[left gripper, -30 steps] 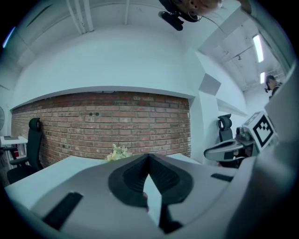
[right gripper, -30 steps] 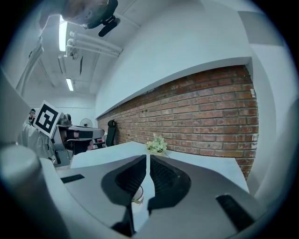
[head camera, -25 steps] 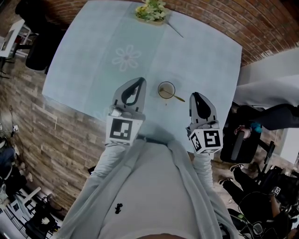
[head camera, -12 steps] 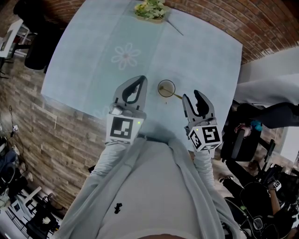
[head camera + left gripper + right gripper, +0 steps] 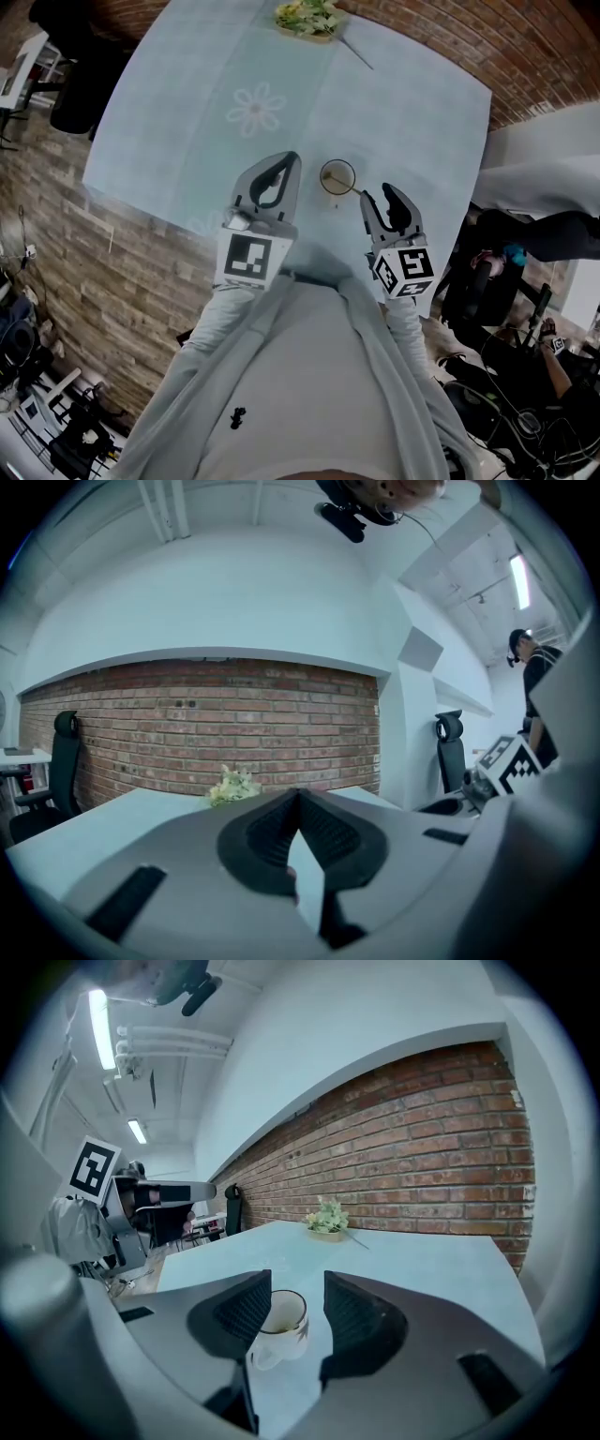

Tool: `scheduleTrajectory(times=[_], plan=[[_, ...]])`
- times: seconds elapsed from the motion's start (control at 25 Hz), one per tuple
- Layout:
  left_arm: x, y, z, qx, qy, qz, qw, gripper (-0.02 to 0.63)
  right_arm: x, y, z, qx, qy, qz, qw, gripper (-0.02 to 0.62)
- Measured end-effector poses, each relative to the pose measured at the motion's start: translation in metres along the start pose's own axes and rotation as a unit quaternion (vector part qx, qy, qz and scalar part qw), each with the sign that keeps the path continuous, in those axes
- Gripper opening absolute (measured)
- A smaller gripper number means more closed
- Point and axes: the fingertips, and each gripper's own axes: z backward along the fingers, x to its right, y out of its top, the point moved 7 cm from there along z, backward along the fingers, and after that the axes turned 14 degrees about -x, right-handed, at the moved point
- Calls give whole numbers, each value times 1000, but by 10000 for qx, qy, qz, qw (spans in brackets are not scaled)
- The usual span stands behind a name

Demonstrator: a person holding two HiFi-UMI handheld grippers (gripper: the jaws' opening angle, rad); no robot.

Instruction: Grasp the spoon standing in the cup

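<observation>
Head view: found both grippers held low over the near edge of the table (image 5: 187, 112), pointing to 12 o'clock. Placed left gripper (image 5: 289, 161) at 8 o'clock of the cup (image 5: 337, 176) and right gripper (image 5: 377, 195) at 4 o'clock, close to the spoon (image 5: 352, 190) handle leaning that way. Against a second ago: noted right jaws gone from shut to spread, and moved nearer the cup.

Left gripper view: saw left gripper (image 5: 298, 797) clenched, holding nothing.

Right gripper view: saw right gripper (image 5: 297, 1279) released, cup (image 5: 281, 1324) framed in the gap, untouched, one side cut off by a jaw. Could not make out spoon.

A: What sort of place is it?

B: An office-like workroom, going by the brick wall (image 5: 234, 719), black office chairs (image 5: 448, 759), ceiling strip lights (image 5: 97, 1016), cables (image 5: 511, 422) strewn over the wood floor (image 5: 56, 234), and one pale surface (image 5: 187, 112) with flowers (image 5: 305, 19).
</observation>
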Motion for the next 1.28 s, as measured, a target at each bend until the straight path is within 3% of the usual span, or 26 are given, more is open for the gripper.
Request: scheduleTrajectory(times=[0.76, 1.28], plan=[[-1, -4, -4, -118, 37, 103, 9999, 17, 0, -33, -39, -488, 279, -272, 9980, 168], [-5, -3, -5, -92, 48, 86, 9999, 17, -2, -33, -43, -505, 354, -295, 9977, 150]])
